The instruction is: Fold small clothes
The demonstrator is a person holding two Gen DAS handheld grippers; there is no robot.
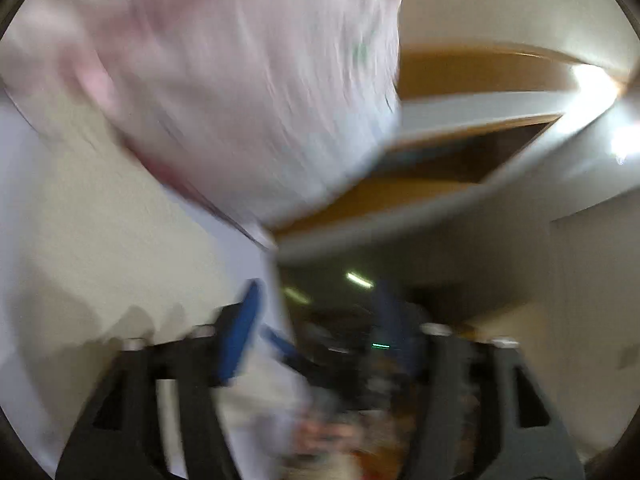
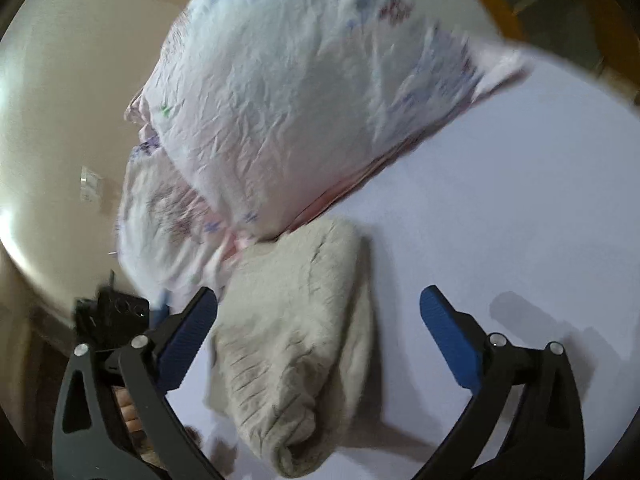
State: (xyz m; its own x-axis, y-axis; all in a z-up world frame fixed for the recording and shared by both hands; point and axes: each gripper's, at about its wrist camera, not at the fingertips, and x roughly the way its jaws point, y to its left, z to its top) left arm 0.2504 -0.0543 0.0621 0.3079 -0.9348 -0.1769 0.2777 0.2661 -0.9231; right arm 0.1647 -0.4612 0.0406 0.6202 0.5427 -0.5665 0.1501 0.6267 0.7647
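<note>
Right gripper (image 2: 318, 322): jaws wide open, holding nothing, blue pads either side of a beige knit garment (image 2: 296, 344) lying bunched on the white table (image 2: 500, 208). Bare tabletop runs to the right and far right of the knit; that side is open. Table edge curves along the left of the right wrist view, cream wall (image 2: 60, 100) past it. The beige piece sits near that left edge, ribbed, creased, folded over on itself, its near end rolled.

White printed cloth (image 2: 304, 92) is the bigger item: crinkled, pale with small blue and purple marks and a pink edge, lying on the far side of the table, its near edge touching the beige knit, its left part over the table's left edge. It's motion-blurred, so I can't tell if it's lifted off the surface.

Left gripper (image 1: 320, 320): heavily blurred. One blue pad (image 1: 240, 340) is clear on the left, the other is smeared; cannot tell the jaw state. Same white cloth (image 1: 248, 100) fills the upper left of that view.
</note>
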